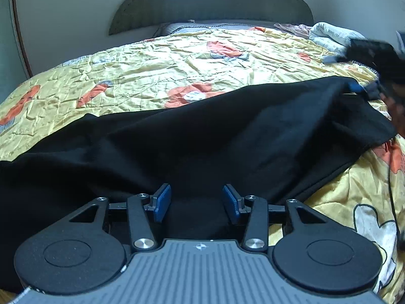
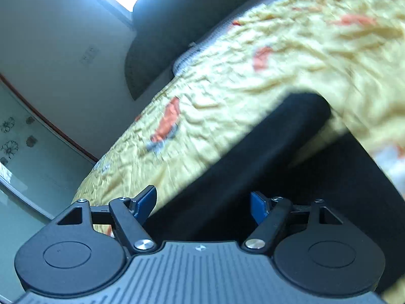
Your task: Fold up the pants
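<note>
Black pants (image 1: 202, 131) lie spread across a yellow flowered quilt (image 1: 157, 60), running from lower left to upper right. My left gripper (image 1: 197, 200) hovers low over their near part, jaws open, blue pads (image 1: 162, 201) apart with dark cloth showing between and beneath them, not pinched. My right gripper (image 1: 344, 72) appears blurred at the pants' far right end. In the tilted, blurred right wrist view the right gripper (image 2: 202, 205) is open wide above the black pants (image 2: 253, 164), and nothing is pressed between its pads (image 2: 145, 202).
The quilt (image 2: 227, 81) covers a bed with a grey headboard (image 1: 210, 2) against a pale wall. A crumpled white and pink bundle of cloth (image 1: 329, 35) lies at the back right. A glass panel with flower marks (image 2: 15, 136) stands to the left.
</note>
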